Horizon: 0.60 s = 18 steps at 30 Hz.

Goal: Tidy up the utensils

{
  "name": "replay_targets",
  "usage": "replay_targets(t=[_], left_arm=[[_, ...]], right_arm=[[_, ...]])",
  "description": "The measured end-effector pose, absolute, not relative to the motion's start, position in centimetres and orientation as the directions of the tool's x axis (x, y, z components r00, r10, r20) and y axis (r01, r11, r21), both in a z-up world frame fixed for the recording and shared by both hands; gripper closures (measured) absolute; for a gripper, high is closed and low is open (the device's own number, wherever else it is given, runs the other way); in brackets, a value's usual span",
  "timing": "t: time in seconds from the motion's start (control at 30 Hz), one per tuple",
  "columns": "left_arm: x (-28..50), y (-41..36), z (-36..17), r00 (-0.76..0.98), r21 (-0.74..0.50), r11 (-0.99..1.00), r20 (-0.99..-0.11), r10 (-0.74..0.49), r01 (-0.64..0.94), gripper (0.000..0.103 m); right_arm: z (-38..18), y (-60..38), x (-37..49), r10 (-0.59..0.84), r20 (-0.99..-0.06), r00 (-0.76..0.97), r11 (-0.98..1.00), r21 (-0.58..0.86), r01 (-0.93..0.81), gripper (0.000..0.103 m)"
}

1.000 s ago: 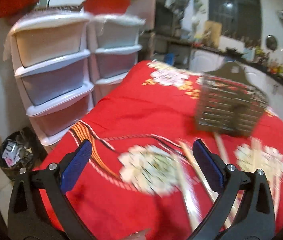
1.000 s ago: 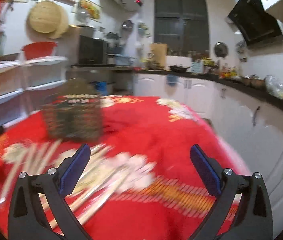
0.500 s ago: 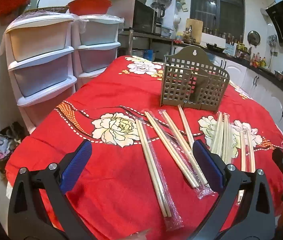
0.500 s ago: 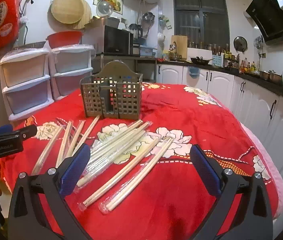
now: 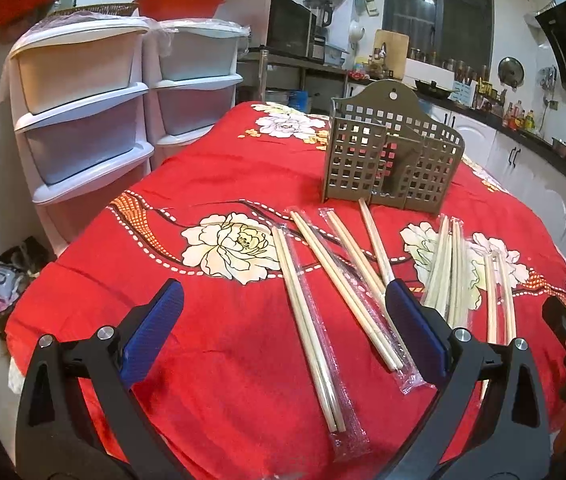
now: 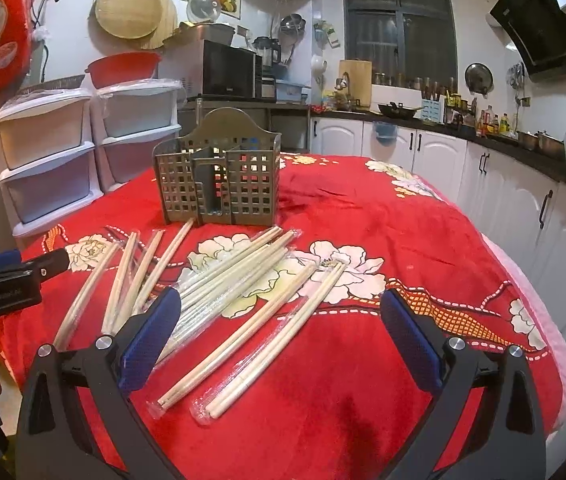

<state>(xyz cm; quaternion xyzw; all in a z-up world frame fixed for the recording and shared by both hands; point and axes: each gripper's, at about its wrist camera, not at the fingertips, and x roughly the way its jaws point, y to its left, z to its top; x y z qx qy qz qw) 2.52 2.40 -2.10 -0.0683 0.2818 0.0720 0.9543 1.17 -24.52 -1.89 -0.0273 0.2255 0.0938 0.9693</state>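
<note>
We see our left gripper, jaws spread wide, empty above wrapped chopsticks scattered on the red-clothed desk before the lattice holder.

Chopsticks crowd cloth before holder; sides free.

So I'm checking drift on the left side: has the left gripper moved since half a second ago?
Barely. In the left wrist view the utensil holder and the storage drawers sit almost exactly where they did, and the left gripper stays open.
</note>
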Motion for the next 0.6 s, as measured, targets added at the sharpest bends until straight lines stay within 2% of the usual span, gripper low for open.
replay_targets(t=[0.6], left_arm=[[2.25, 3.16, -2.0, 0.838, -0.123, 0.976, -0.538, 0.088, -0.181, 0.01]], right_arm=[[-2.08, -24.61, 1.3, 0.164, -0.445, 0.88, 0.982, -0.009, -0.187, 0.006]])
